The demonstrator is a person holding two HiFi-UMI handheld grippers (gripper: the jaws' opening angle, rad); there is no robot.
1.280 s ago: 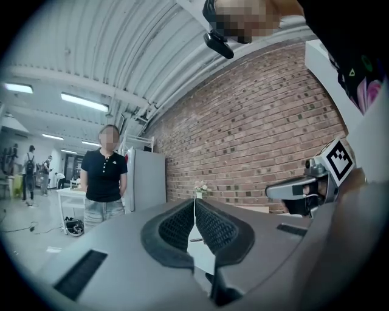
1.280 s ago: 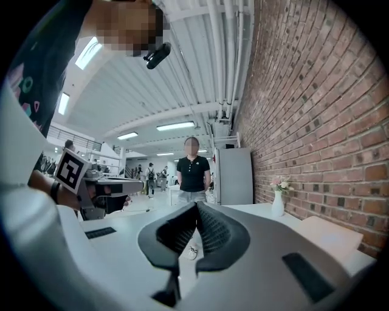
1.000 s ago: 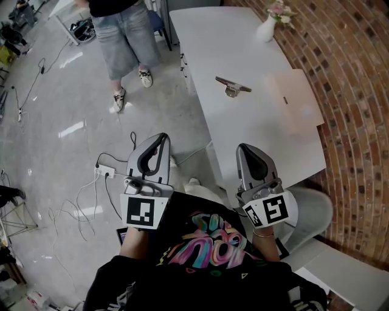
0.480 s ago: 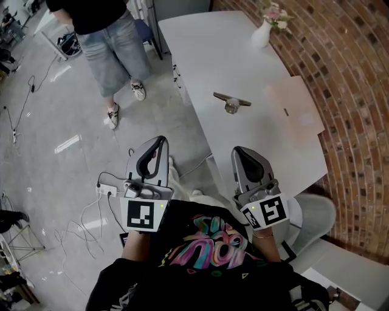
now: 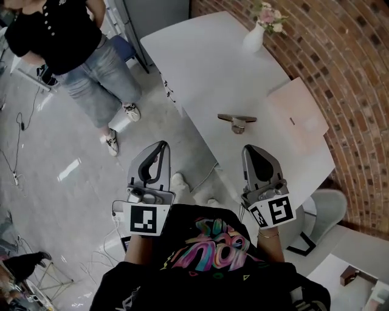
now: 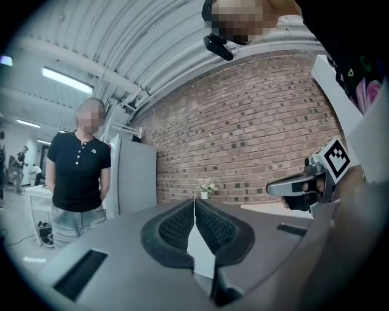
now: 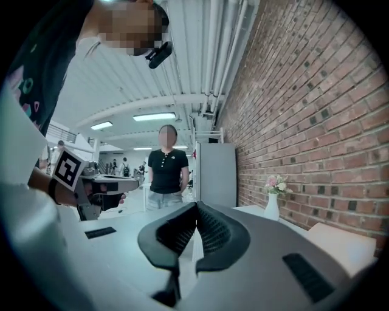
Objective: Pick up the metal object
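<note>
The white surface point(image 5: 200, 67) runs slantwise from the top centre of the head view to the lower right, with a brick wall point(image 5: 346, 67) curving along its far side. Its left edge borders open grey floor point(image 5: 73, 152), where a person point(image 5: 67, 48) stands at the upper left.

The metal object point(image 5: 237, 119) lies on the surface right of centre, with bare tabletop around it. A pale board point(image 5: 298, 112) lies just to its right. At the top, a white vase point(image 5: 253, 39) holds flowers point(image 5: 266, 13).

The left tongs point(image 5: 161, 146) hang over the floor, clear of the edge. The right tongs point(image 5: 250, 149) sit at the surface's near edge, below the metal object and apart from it.

Both pairs of tongs are closed tip to tip with nothing between them, as the gripper views show. Those views miss the metal object but show a grey cabinet point(image 6: 137, 179) against the wall.
</note>
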